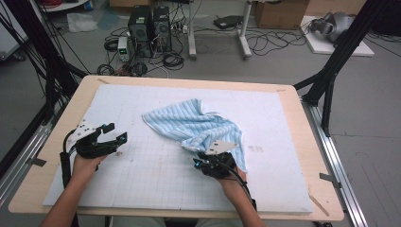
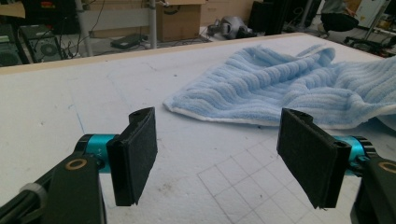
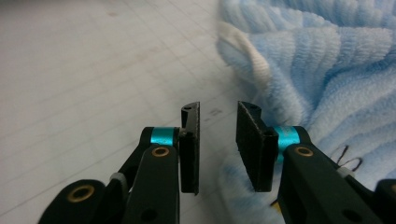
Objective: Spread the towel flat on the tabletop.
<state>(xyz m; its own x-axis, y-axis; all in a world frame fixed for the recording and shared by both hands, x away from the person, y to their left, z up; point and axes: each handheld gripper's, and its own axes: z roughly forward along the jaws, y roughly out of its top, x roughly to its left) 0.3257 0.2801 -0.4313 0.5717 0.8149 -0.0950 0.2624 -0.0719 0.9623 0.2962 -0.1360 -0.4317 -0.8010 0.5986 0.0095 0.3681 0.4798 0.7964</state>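
A light blue striped towel (image 1: 198,125) lies crumpled on the white gridded mat (image 1: 156,179), right of centre. My right gripper (image 1: 197,160) sits at the towel's near edge; in the right gripper view its jaws (image 3: 218,140) stand a narrow gap apart over the towel's (image 3: 327,70) white-hemmed border, and the pads press on nothing. My left gripper (image 1: 117,132) hovers over bare mat to the left of the towel, a short way from it. In the left gripper view its jaws (image 2: 217,149) are spread wide with nothing between them, and the towel (image 2: 280,88) lies ahead.
The mat rests on a wooden table (image 1: 42,156) with a bare rim all round. Black frame posts (image 1: 331,71) rise at both sides. Beyond the far edge, computer towers (image 1: 150,26), cables and cardboard boxes (image 1: 281,13) stand on the floor.
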